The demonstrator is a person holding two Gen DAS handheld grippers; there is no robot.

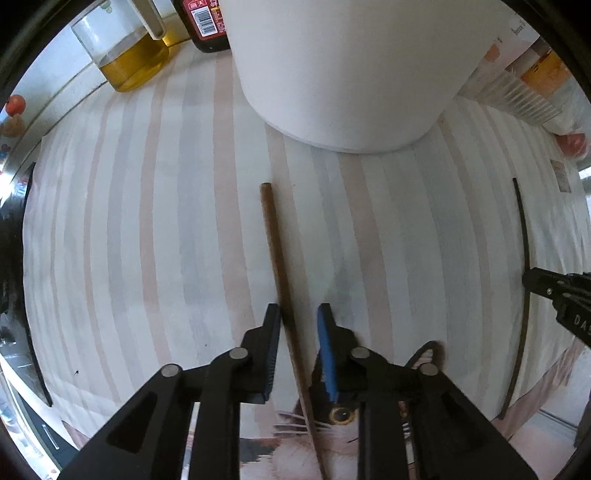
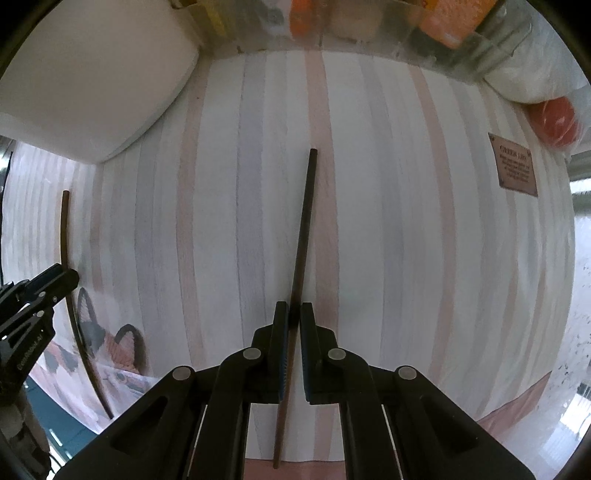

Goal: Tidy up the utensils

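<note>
Two dark brown chopsticks lie on a striped cloth. In the left wrist view, one chopstick (image 1: 275, 251) runs between the fingers of my left gripper (image 1: 298, 314), which is open around it, the left pad close to it. The other chopstick (image 1: 523, 280) curves along the right, with my right gripper (image 1: 532, 282) at it. In the right wrist view, my right gripper (image 2: 291, 314) is shut on that chopstick (image 2: 304, 221). The left gripper (image 2: 72, 277) shows at the left by the first chopstick (image 2: 66, 236). A white round holder (image 1: 343, 66) stands ahead.
A glass jug of yellow oil (image 1: 125, 48) and a dark sauce bottle (image 1: 205, 24) stand at the far left. Clear containers with packets (image 1: 532, 85) line the right. A red item in a bag (image 2: 556, 122) lies at the far right. The cloth's near edge has a cat print (image 1: 343, 417).
</note>
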